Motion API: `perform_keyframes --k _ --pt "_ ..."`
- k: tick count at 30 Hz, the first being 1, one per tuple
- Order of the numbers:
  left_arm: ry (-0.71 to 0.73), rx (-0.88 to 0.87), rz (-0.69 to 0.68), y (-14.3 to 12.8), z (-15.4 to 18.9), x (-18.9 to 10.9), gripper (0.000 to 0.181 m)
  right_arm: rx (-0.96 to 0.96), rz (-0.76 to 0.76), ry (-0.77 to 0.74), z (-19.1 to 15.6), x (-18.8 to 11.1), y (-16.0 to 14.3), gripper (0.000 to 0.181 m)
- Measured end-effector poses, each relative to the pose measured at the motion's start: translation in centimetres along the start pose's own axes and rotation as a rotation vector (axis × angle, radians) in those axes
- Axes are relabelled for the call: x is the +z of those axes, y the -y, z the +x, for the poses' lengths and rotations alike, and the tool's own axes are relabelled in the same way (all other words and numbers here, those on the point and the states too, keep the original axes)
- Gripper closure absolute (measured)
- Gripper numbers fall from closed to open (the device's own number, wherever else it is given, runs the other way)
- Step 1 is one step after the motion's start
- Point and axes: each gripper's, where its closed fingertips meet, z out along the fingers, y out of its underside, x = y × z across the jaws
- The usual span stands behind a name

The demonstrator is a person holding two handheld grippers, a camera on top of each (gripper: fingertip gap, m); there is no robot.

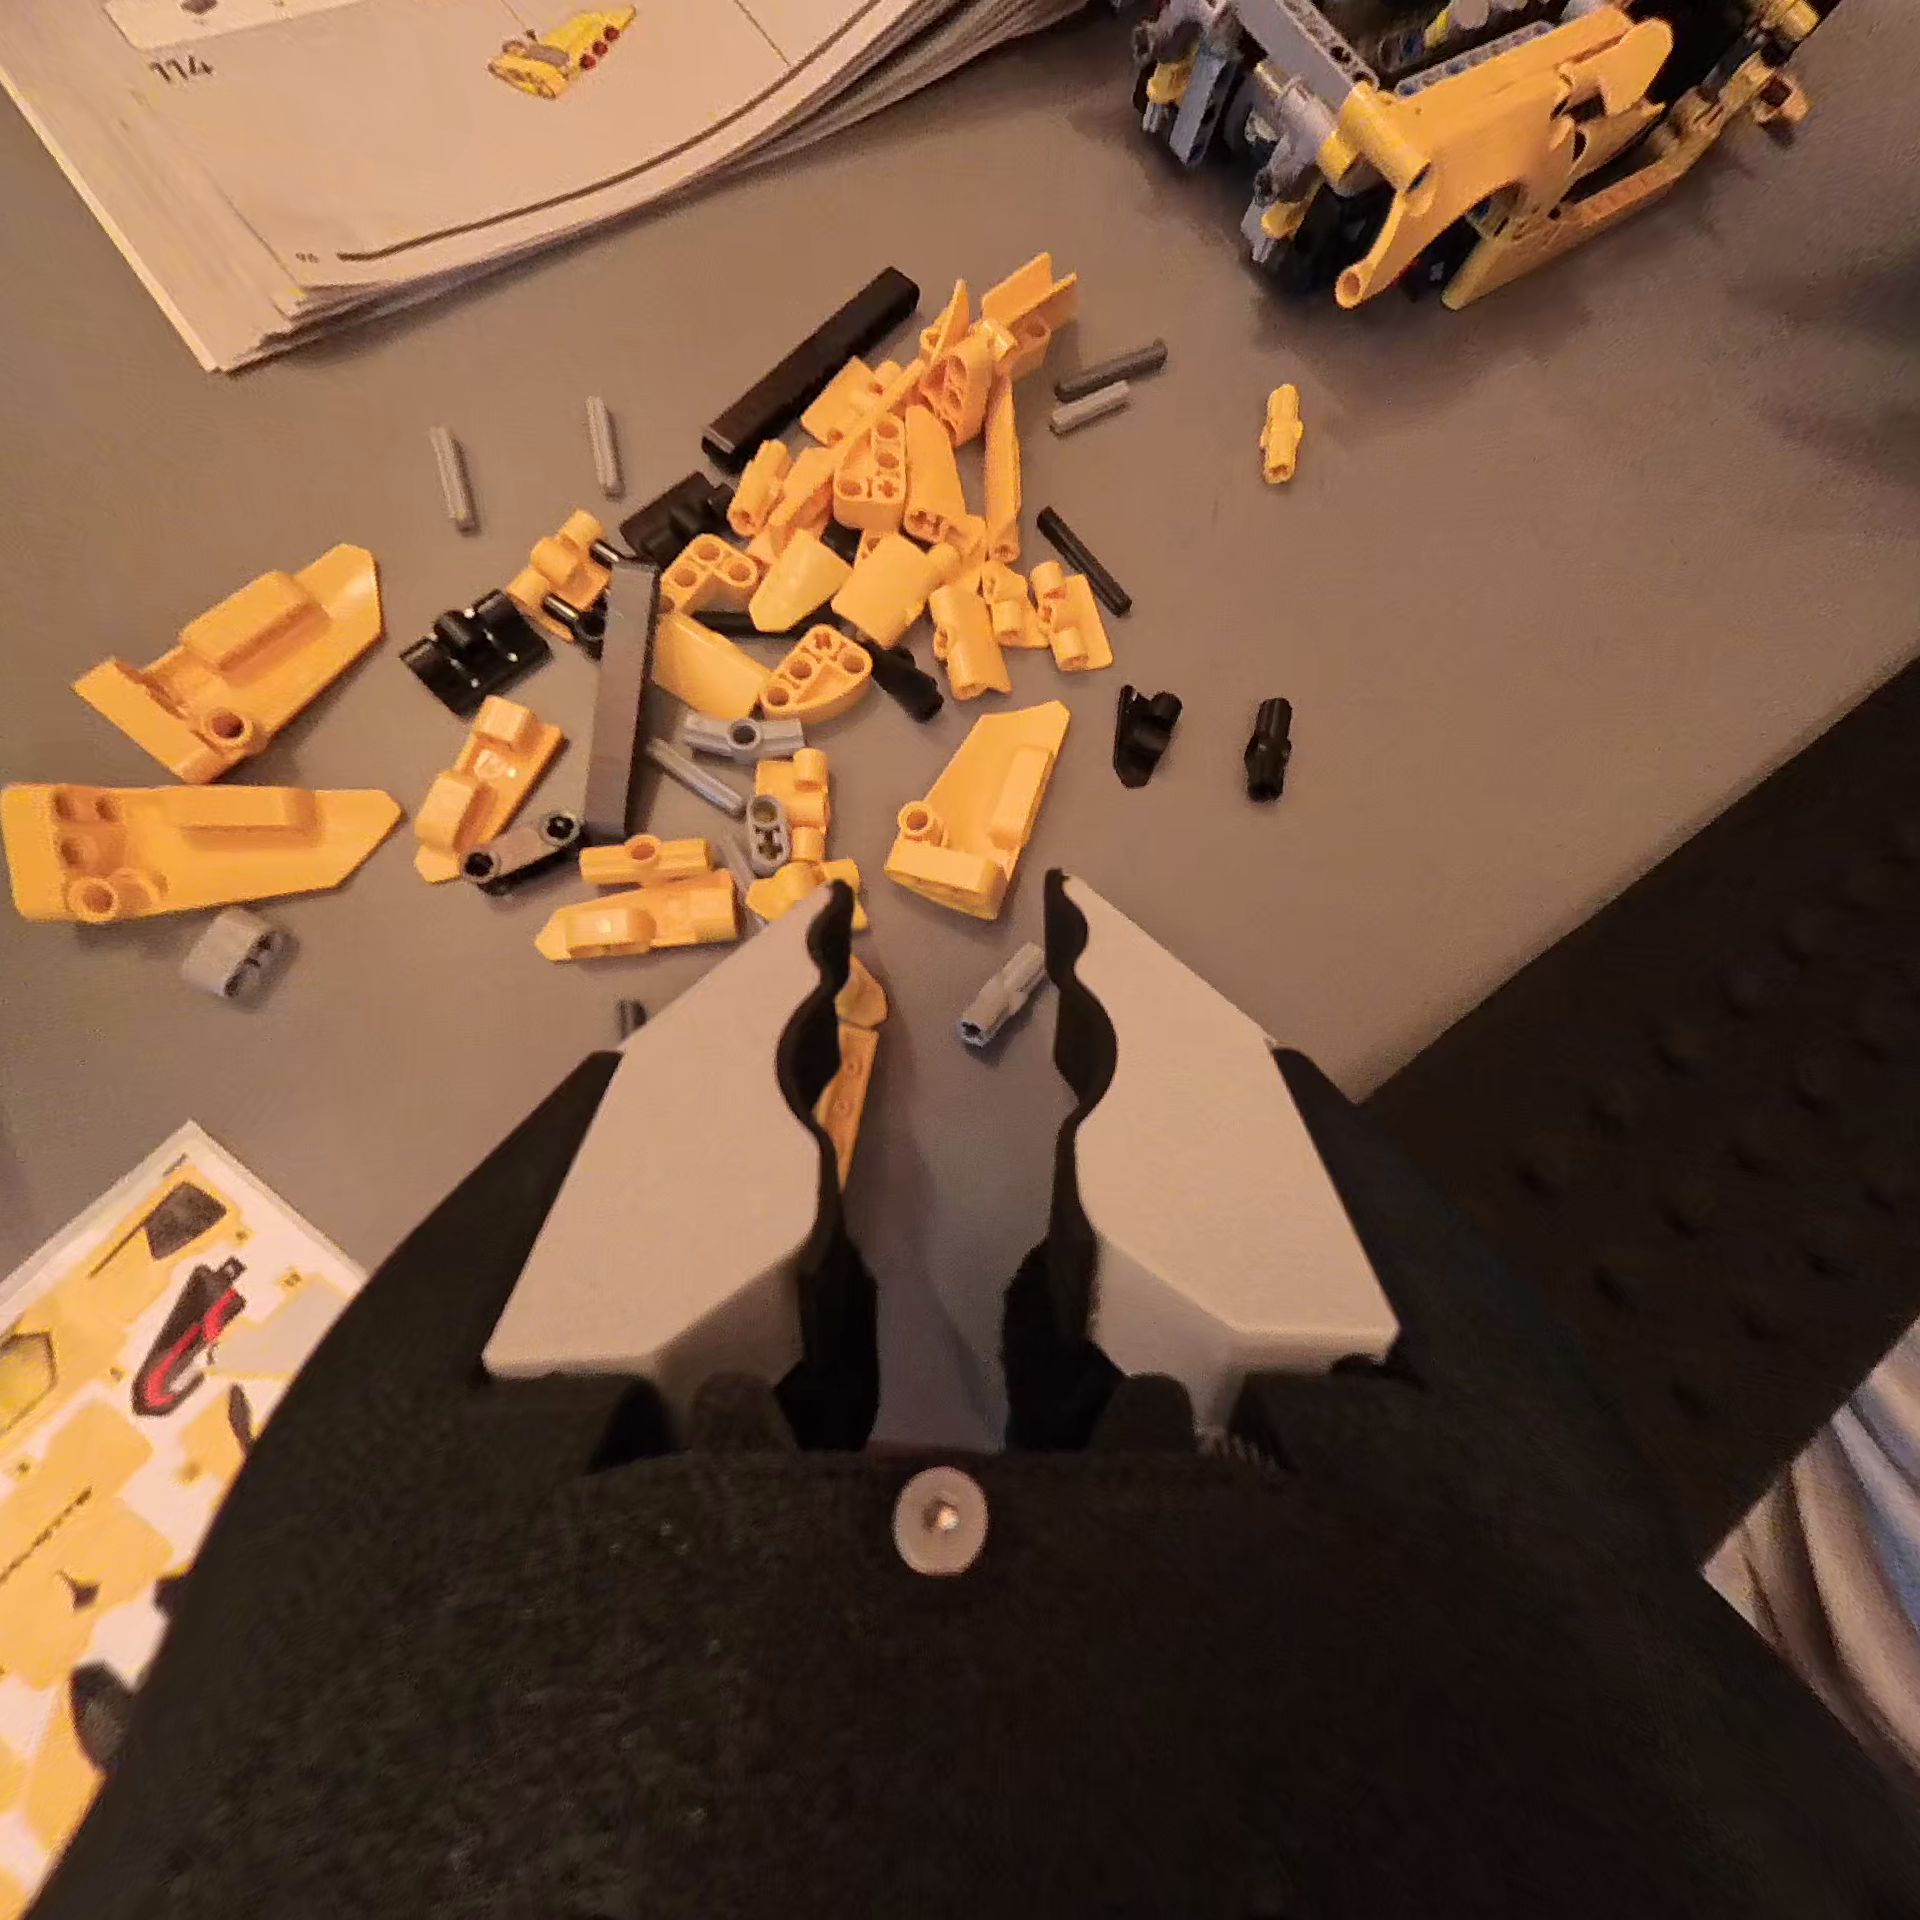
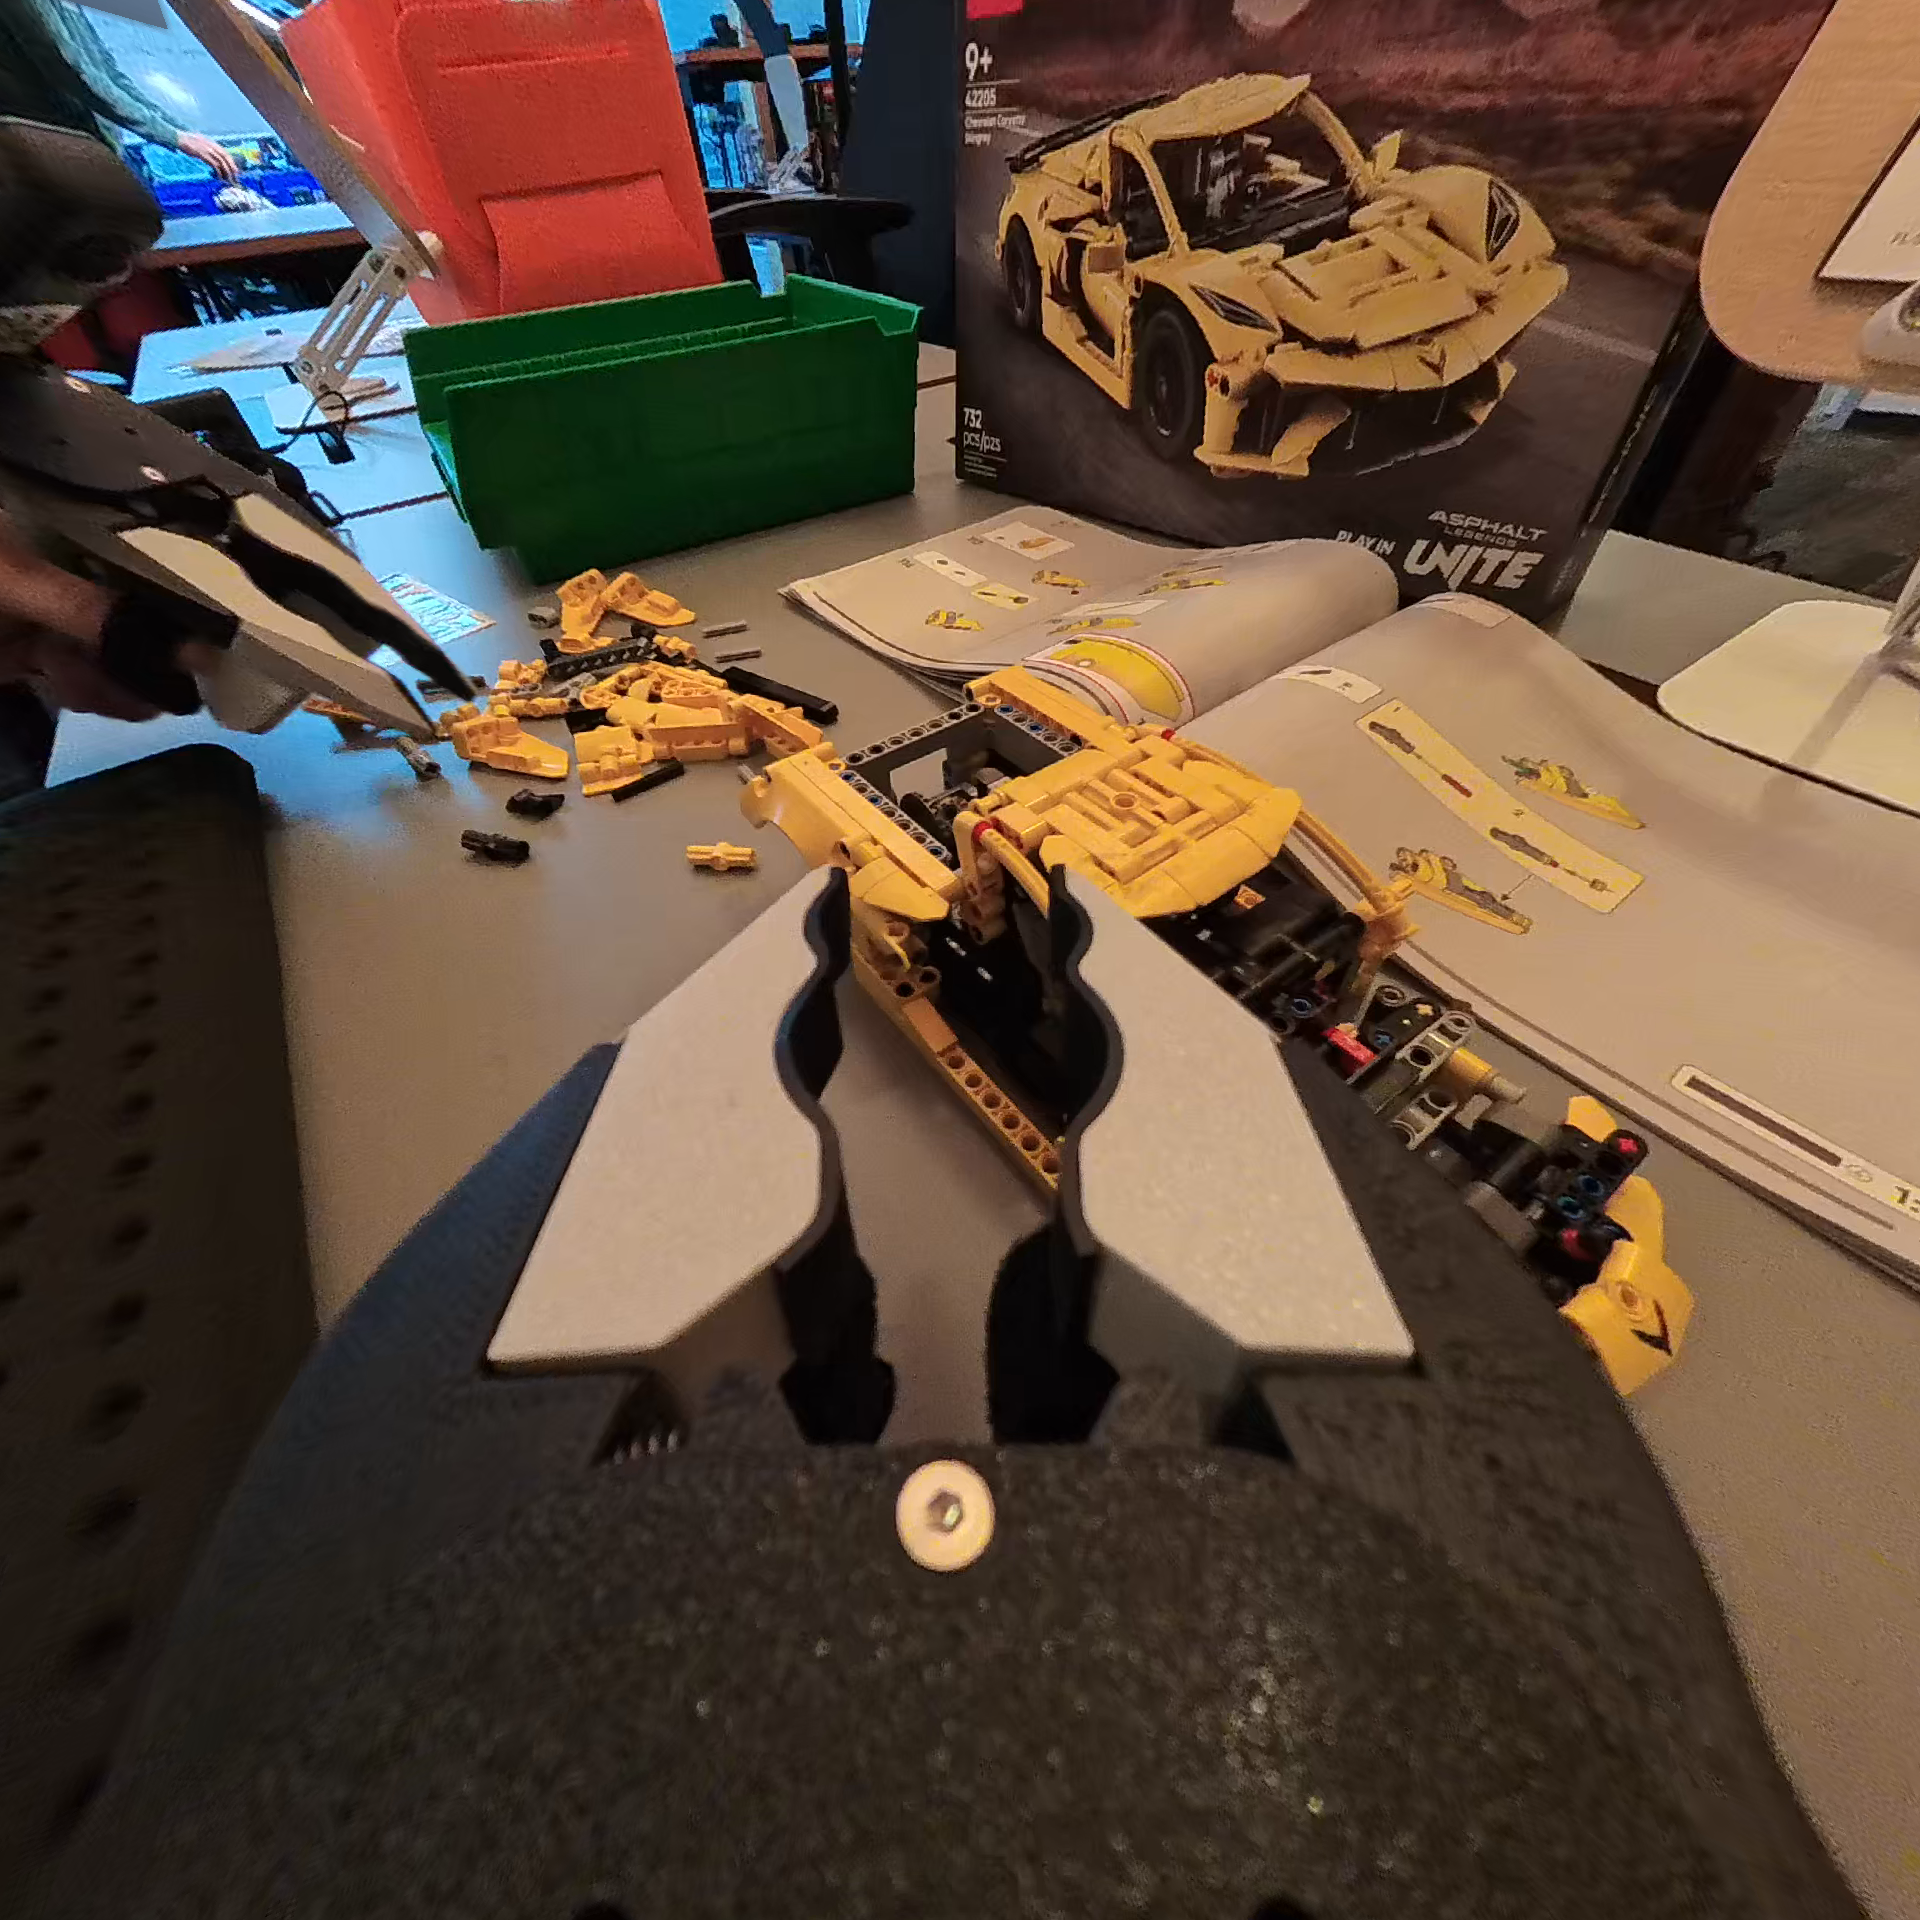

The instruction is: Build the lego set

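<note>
A pile of loose yellow, black and grey lego pieces (image 1: 831,582) lies on the grey table (image 1: 1455,623). My left gripper (image 1: 951,894) is open and empty just in front of the pile, above a small yellow piece (image 1: 857,1039) and a light grey connector (image 1: 1003,1003). It also shows at the left of the right wrist view (image 2: 452,712), tips down at the pile (image 2: 634,717). The partly built yellow car (image 2: 1122,821) lies on the table beside the open instruction booklet (image 2: 1558,831). My right gripper (image 2: 945,883) is open, with the car's near side between its fingers.
The set's box (image 2: 1299,260) stands behind the booklet, and a green bin (image 2: 665,416) is behind the pile. A sticker sheet (image 1: 104,1403) lies at the near left. A black perforated surface (image 2: 125,1039) is at the table's near edge. A white stand base (image 2: 1787,686) is at the right. My hands' fingertips stand some 30 cm from each other.
</note>
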Motion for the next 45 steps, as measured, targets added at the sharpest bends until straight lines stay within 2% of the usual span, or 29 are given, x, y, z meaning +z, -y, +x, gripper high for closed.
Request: perform_keyframes --k 5,6,9,10,12,16,19,20,21,23,26,29,34,35,36,37,41,43,45 --pt "-0.012 0.061 0.014 0.3 0.0 1.1 0.145 0.029 0.002 0.008 0.2 0.2 0.0 0.145" --pt "-0.005 0.071 0.014 0.3 -0.1 1.3 0.155 0.030 -0.003 0.008 0.2 0.2 -0.1 0.145" --pt "-0.011 0.093 0.009 0.6 0.2 1.1 0.159 0.024 -0.014 0.004 0.2 0.3 -0.4 0.145" --pt "0.000 0.103 0.030 1.1 0.4 0.8 0.159 0.022 -0.016 0.004 0.2 0.3 -0.4 0.146" --pt "0.010 0.135 0.094 2.5 1.3 0.2 0.181 0.019 -0.015 0.003 0.2 0.3 -0.3 0.146" --pt "0.022 0.185 0.230 6.1 4.1 -0.5 0.181 0.015 -0.012 0.056 -1.1 0.7 -0.1 0.146" --pt "0.138 0.219 0.122 4.6 3.1 -0.4 0.181 -0.031 -0.056 0.094 -2.5 1.3 -0.8 0.145" --pt "0.138 0.206 0.102 3.9 3.1 -0.8 0.181 -0.053 -0.067 0.097 -2.8 1.3 -1.0 0.145" --pt "0.109 0.184 0.073 3.1 3.4 -1.2 0.177 -0.072 -0.080 0.098 -3.0 1.4 -1.2 0.145" --pt "0.057 0.147 -0.007 1.1 4.0 -2.1 0.156 -0.099 -0.092 0.106 -3.5 1.4 -1.4 0.145" --pt "-0.024 0.136 -0.070 -1.0 4.6 -2.7 0.153 -0.111 -0.079 0.115 -3.9 1.4 -1.0 0.145" --pt "-0.083 0.179 -0.087 -1.7 4.5 -2.0 0.152 -0.105 -0.068 0.127 -4.2 1.2 -0.7 0.145" --pt "-0.192 0.308 -0.197 -3.1 5.4 0.0 0.153 -0.123 -0.078 0.112 -4.1 0.8 -1.0 0.146" --pt "-0.213 0.312 -0.209 -3.1 5.5 0.2 0.159 -0.127 -0.081 0.106 -4.0 0.8 -1.0 0.147" --pt "-0.225 0.320 -0.219 -3.1 5.6 0.1 0.172 -0.130 -0.084 0.099 -3.9 0.7 -1.1 0.147" --pt "-0.226 0.339 -0.225 -3.1 5.6 0.1 0.174 -0.132 -0.085 0.093 -3.7 0.7 -1.1 0.148" --pt "-0.203 0.358 -0.157 -1.3 6.0 0.4 0.174 -0.129 -0.081 0.077 -3.3 0.6 -1.0 0.149" --pt "-0.230 0.359 -0.042 1.7 7.8 1.1 0.175 -0.128 -0.073 0.071 -3.2 0.6 -0.8 0.149" --pt "-0.305 0.358 0.102 5.6 11.4 2.2 0.175 -0.127 -0.052 0.053 -2.8 0.6 -0.3 0.148"
